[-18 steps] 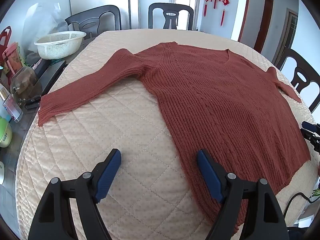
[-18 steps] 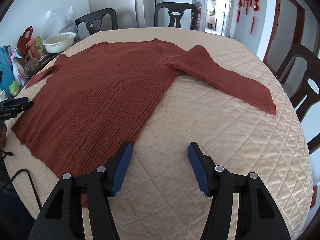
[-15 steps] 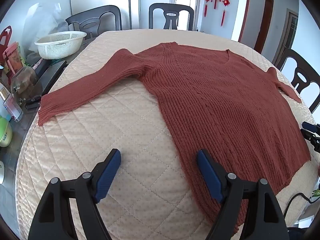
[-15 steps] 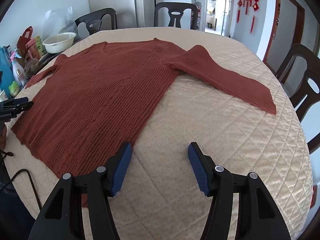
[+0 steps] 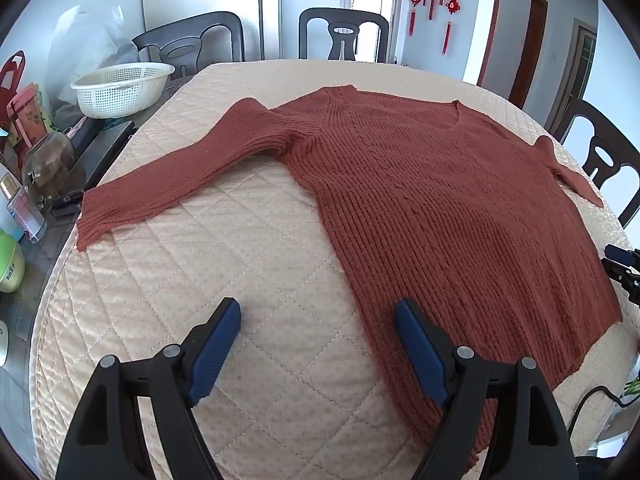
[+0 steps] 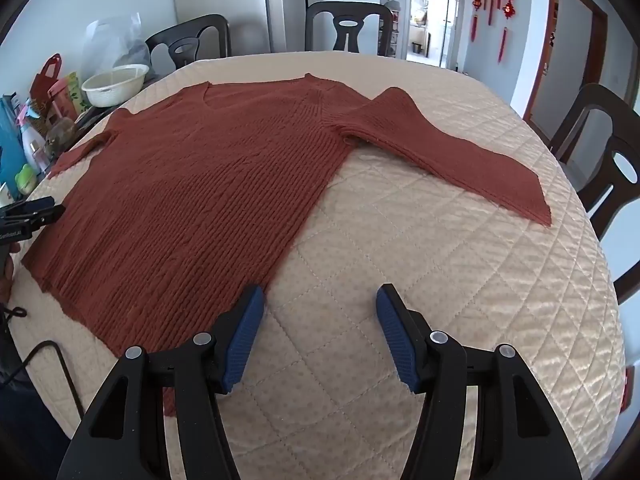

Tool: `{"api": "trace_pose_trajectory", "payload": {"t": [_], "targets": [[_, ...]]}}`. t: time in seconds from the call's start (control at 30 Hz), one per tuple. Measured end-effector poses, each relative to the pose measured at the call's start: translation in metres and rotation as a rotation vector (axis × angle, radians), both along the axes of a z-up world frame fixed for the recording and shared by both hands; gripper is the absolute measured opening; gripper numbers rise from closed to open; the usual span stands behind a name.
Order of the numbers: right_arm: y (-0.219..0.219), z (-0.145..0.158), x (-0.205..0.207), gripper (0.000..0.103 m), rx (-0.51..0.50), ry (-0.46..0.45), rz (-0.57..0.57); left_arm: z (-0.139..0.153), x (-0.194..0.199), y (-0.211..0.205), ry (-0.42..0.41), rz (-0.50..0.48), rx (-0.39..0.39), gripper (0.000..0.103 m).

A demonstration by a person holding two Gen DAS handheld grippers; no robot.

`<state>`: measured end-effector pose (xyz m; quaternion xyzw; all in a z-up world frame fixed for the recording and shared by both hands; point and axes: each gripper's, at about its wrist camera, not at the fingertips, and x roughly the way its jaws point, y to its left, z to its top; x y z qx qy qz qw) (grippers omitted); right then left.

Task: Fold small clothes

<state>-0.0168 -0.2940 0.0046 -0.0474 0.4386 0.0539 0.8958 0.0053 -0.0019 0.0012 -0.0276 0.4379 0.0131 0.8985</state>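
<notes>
A rust-red knitted sweater (image 5: 440, 208) lies flat on the quilted beige table cover (image 5: 224, 264), both sleeves spread outward. My left gripper (image 5: 318, 312) hangs open above the sweater's near left hem corner; its right pad is over the knit, its left pad over bare cover. In the right wrist view the same sweater (image 6: 208, 200) fills the left half, its right sleeve (image 6: 460, 156) stretched toward the table's right edge. My right gripper (image 6: 320, 300) stands open over the cover just beside the sweater's near right hem corner. Nothing is between either pair of pads.
A white plastic basket (image 5: 120, 88), jars and bottles (image 5: 24, 208) crowd the table's left rim. Dark chairs stand at the far side (image 5: 344, 36) and at the right (image 6: 600, 160). A black cable (image 6: 48, 356) trails off the near edge.
</notes>
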Motion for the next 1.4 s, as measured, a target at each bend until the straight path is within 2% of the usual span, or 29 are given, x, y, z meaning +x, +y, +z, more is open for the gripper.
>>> {"api": "trace_pose_trajectory", "payload": {"t": [1.4], "targets": [[0.0011, 0.0002, 0.0001, 0.059, 0.000, -0.003, 0.000, 0.0009, -0.0073, 0.0017, -0.013, 0.004, 0.000, 0.083]]}}
